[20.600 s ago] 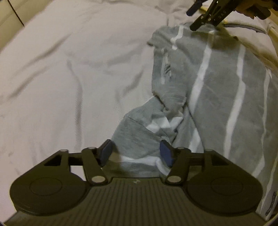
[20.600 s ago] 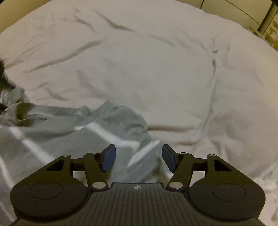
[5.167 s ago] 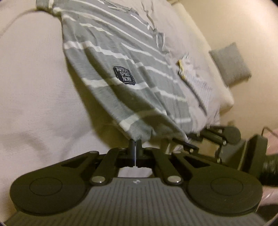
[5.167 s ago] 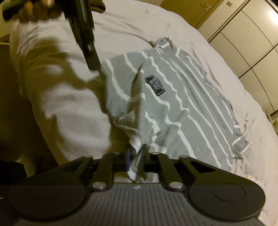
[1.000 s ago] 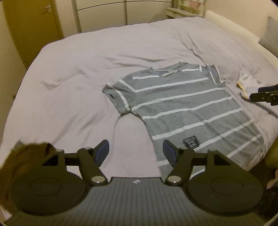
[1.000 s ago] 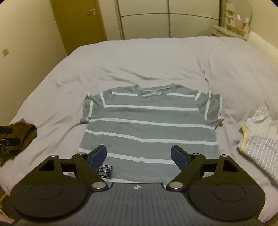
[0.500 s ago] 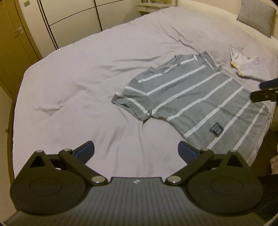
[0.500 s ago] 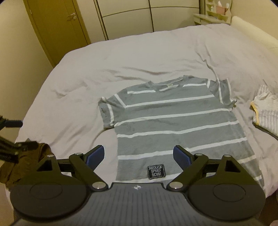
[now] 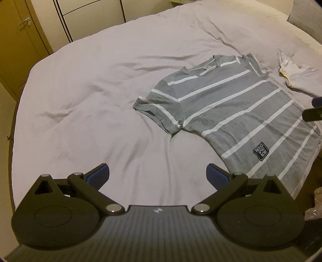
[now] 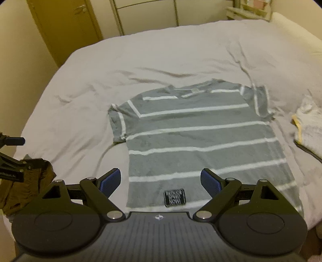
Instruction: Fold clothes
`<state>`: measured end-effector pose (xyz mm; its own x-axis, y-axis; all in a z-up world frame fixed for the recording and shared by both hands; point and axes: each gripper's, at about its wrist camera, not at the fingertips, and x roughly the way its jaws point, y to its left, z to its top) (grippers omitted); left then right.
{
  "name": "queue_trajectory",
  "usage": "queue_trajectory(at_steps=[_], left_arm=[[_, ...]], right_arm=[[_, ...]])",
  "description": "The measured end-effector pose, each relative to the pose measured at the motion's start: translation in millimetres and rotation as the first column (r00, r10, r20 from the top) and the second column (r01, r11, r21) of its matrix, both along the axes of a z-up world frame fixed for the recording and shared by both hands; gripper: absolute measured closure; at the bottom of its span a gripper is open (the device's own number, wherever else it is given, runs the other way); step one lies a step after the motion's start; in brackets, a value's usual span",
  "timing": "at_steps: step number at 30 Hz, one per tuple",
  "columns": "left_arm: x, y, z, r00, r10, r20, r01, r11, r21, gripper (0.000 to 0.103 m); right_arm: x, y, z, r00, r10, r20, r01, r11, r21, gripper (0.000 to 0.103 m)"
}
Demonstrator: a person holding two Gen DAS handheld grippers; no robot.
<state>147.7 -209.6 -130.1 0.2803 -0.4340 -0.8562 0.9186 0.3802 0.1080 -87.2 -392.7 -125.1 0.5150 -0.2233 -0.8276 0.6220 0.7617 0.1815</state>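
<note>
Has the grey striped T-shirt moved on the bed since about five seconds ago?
Yes. Then its hem hung over the bed's edge, pinched by both grippers; now the grey striped T-shirt lies spread flat on the bed, collar toward the wardrobes.

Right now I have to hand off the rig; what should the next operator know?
Left tool: open, empty, above bare sheet beside the shirt.
Right tool: open, empty, above the shirt's hem.
Grey striped T-shirt: spread flat, front up, on the bed, collar at the far end, sleeves out.
White striped garment lies crumpled to its right; a brown cloth sits at the bed's left edge.
Done: shirt laid out.
Left: every fold.
</note>
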Motion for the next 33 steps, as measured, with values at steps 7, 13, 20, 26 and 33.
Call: queue_trajectory(at_steps=[7,13,20,26,33], left_arm=[[15.0,-16.2,-4.8,0.994,0.093,-0.061,-0.094,0.995,-0.018,0.004],[59.4,-32.4,-18.7,0.983,0.127,-0.136,-0.135,0.99,-0.049,0.022],[134.0,-73.6,-52.2,0.967,0.089,-0.24,-0.111,0.991,-0.078,0.047],[182.6,-120.3,-88.4,0.969,-0.002,-0.246,-0.015,0.998,-0.066,0.061],[224.8,-164.4,-141.3,0.942,-0.042,-0.332,0.021,0.997,-0.068,0.062]], right_arm=[[22.4,-13.8,-13.6,0.993,0.122,-0.009,-0.122,0.992,-0.026,0.015],[48.1,6.6,-15.5,0.965,0.257,-0.055,-0.262,0.954,-0.148,0.016],[97.1,41.1,-30.9,0.928,0.348,-0.129,-0.37,0.9,-0.23,0.037],[143.8,56.6,-62.0,0.916,0.349,-0.197,-0.388,0.896,-0.215,0.063],[197.2,70.4,-118.4,0.862,0.415,-0.291,-0.486,0.84,-0.241,0.071]])
